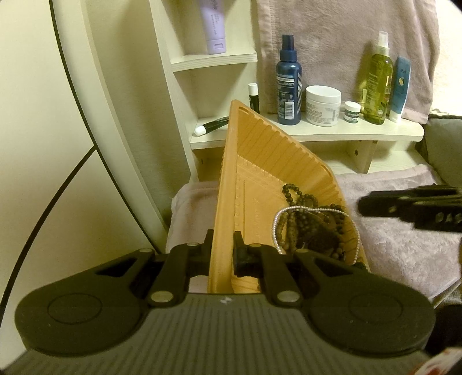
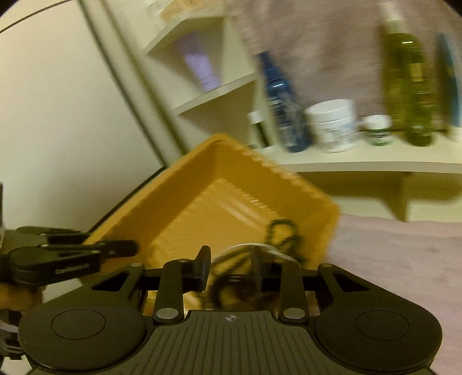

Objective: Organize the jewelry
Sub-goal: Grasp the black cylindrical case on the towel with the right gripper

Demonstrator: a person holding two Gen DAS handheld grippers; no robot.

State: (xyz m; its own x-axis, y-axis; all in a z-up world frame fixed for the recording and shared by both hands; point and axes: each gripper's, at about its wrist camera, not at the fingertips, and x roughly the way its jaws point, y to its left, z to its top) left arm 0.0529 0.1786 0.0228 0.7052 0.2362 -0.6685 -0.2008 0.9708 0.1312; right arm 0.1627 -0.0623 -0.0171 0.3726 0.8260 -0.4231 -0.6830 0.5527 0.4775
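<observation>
An orange ribbed tray (image 1: 248, 138) stands steeply tilted over a pink towel. My left gripper (image 1: 223, 245) is shut on its near wall, one finger on each side. Dark bead necklaces (image 1: 306, 228) and a silver beaded chain (image 1: 277, 230) are heaped in the tray's low right corner. In the blurred right wrist view my right gripper (image 2: 231, 268) hovers over that heap inside the tray (image 2: 202, 184). Its fingers stand apart, with dark bead strands (image 2: 281, 230) and the pale chain (image 2: 245, 246) lying between and beyond them, not pinched. The right gripper (image 1: 363, 204) also pokes in from the right edge.
A cream shelf (image 1: 346, 131) behind the tray carries a blue spray bottle (image 1: 288, 83), a white jar (image 1: 322, 105), a small jar (image 1: 352, 111) and a green bottle (image 1: 378, 83). A lilac tube (image 1: 213, 26) stands on a higher shelf. A pale curved panel (image 1: 43, 115) fills the left.
</observation>
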